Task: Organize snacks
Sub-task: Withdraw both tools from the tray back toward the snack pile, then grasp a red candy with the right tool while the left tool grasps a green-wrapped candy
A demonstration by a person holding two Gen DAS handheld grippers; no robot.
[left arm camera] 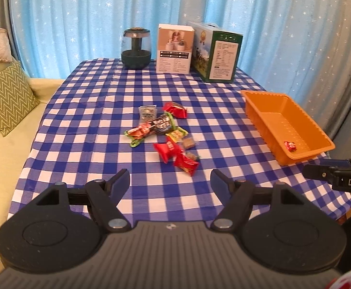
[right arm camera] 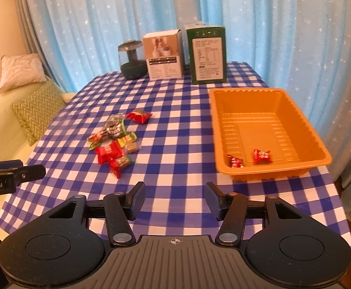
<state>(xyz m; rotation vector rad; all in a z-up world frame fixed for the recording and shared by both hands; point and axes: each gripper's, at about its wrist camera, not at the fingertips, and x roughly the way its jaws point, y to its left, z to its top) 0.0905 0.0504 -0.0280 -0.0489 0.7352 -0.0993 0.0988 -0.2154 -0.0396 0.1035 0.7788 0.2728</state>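
A pile of wrapped snacks (left arm camera: 165, 132) lies in the middle of the blue-checked tablecloth; it also shows in the right wrist view (right arm camera: 116, 139). An orange tray (right arm camera: 226, 132) stands on the right with two red candies (right arm camera: 261, 156) inside; in the left wrist view the tray (left arm camera: 259, 115) shows one candy (left arm camera: 290, 145). My left gripper (left arm camera: 170, 180) is open and empty, short of the pile. My right gripper (right arm camera: 174, 193) is open and empty, in front of the tray's near left corner.
A dark glass jar (left arm camera: 136, 48), a white box (left arm camera: 174, 48) and a green box (left arm camera: 215, 51) stand at the table's far edge before a blue curtain. A sofa with cushions (left arm camera: 4, 96) is on the left. The table's near edge is below the grippers.
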